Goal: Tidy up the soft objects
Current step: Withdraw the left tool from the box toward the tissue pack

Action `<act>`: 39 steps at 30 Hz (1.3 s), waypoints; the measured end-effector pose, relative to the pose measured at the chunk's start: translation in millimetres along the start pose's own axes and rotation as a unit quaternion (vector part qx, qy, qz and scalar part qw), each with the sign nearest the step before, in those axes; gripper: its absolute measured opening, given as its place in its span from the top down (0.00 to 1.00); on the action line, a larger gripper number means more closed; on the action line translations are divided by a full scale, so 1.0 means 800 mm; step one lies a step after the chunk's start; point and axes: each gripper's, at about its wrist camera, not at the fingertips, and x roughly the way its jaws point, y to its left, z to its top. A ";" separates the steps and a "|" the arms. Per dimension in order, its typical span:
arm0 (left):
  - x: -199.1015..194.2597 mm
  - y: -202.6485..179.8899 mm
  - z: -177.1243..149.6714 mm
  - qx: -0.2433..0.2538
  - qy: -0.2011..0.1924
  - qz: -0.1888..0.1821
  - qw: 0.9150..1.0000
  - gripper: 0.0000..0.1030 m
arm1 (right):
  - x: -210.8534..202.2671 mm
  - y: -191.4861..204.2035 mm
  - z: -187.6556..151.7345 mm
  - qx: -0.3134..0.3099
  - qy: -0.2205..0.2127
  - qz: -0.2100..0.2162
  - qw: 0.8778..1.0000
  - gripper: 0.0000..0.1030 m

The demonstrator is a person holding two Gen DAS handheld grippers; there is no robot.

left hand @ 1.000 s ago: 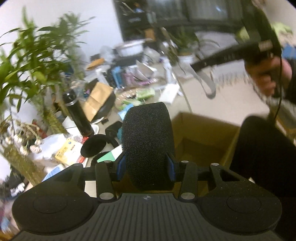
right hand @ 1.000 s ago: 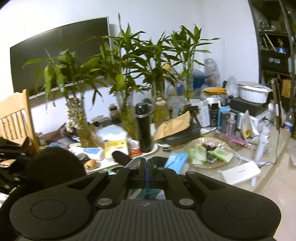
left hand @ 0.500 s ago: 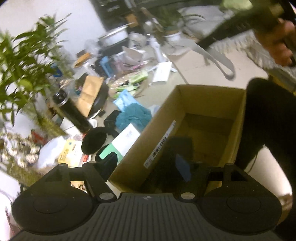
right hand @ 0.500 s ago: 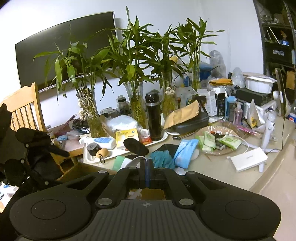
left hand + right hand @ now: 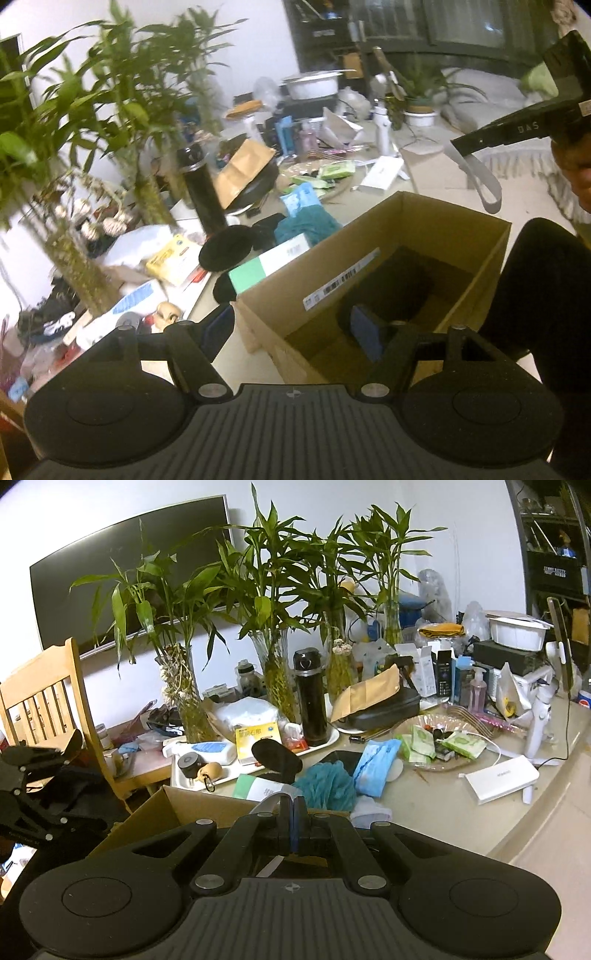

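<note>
My left gripper (image 5: 291, 328) hangs open over the near edge of an open cardboard box (image 5: 461, 221), with nothing between its blue pads. A black foam block (image 5: 391, 288) lies on the box floor just beyond the right finger. My right gripper (image 5: 293, 823) is shut above the box's far rim (image 5: 192, 805); in the left wrist view the right gripper (image 5: 456, 142) shows at the top right with a grey strap loop (image 5: 487, 184) hanging at its tip. On the table beyond lie a teal mesh pouf (image 5: 327, 786), a blue soft pack (image 5: 376, 766) and a black foam oval (image 5: 277, 755).
The table is crowded: bamboo vases (image 5: 275, 679), a black flask (image 5: 312, 701), a white tray (image 5: 221, 771), a plate of wipe packs (image 5: 436, 738), a white power bank (image 5: 502, 779). A wooden chair (image 5: 48, 701) stands at the left. A person's dark-clad leg (image 5: 543, 295) is beside the box.
My left gripper let go of the black foam block, which now lies in the box, and its jaws stand apart. The right gripper sank toward the box and table.
</note>
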 end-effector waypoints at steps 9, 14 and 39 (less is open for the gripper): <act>-0.003 0.012 -0.014 -0.065 -0.005 -0.002 0.998 0.33 | 0.014 0.002 0.002 -0.014 0.005 -0.005 1.000 0.97; 0.000 0.022 -0.021 -0.103 0.000 -0.014 0.995 0.33 | 0.027 0.003 0.007 -0.007 0.012 0.010 1.000 0.97; 0.014 0.023 -0.027 -0.125 0.033 0.013 0.992 0.33 | 0.068 0.005 -0.063 0.026 0.140 0.004 0.990 0.11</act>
